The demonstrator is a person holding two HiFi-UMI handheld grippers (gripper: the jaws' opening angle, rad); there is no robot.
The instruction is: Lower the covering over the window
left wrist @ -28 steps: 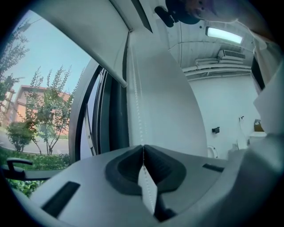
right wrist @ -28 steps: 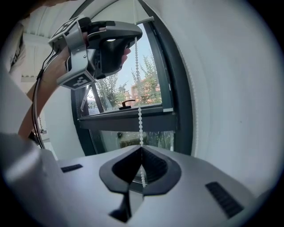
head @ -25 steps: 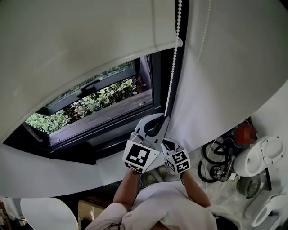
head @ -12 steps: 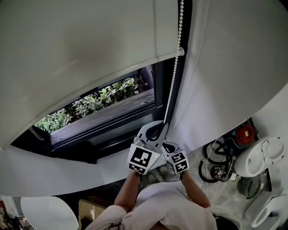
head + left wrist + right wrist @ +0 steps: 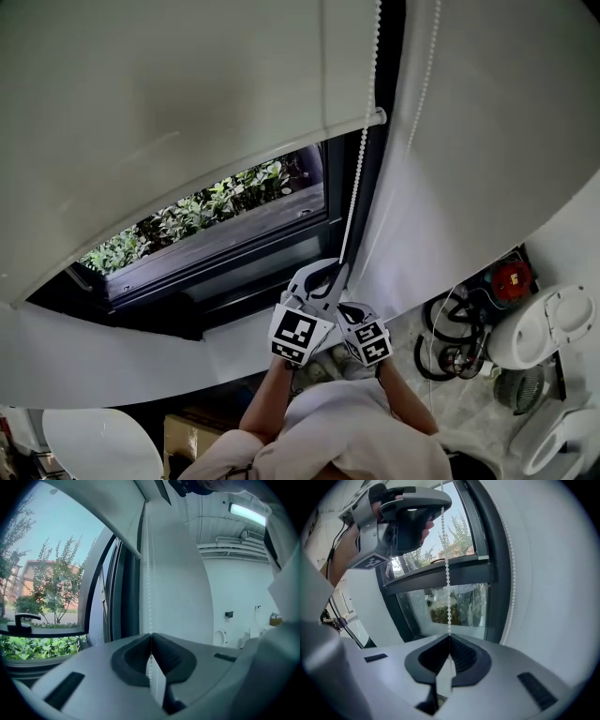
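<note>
Left tongs (image 5: 151, 638): closed tight on the bead chain (image 5: 149, 592) — the cord ran straight up out of the seam between the two dark pads, with no gap between them.
Right tongs (image 5: 450, 639): also clamped on that chain, which entered the pads at their tip and rose in front of the glass.
Tongs to each other: in the right gripper view the left tongs sat higher on the chain, with a hand (image 5: 425, 527) wrapped round its handle. In the head view the two marker cubes were just beside each other, low in the middle and in front of the person's chest.
Blind (image 5: 169, 122): a pale roller blind, drawn partway down. Its bottom edge slanted across the head view and ended at a cap near the chain.
Blind to tongs: the blind hung above and to the left of both tongs, well apart from them — the chain ran from beside its right end down to the pads.
Window (image 5: 225, 239): dark frame, its lower strip uncovered, with green shrubs outside.
Floor at right: coiled black cables (image 5: 448, 342) lay among white appliances.
</note>
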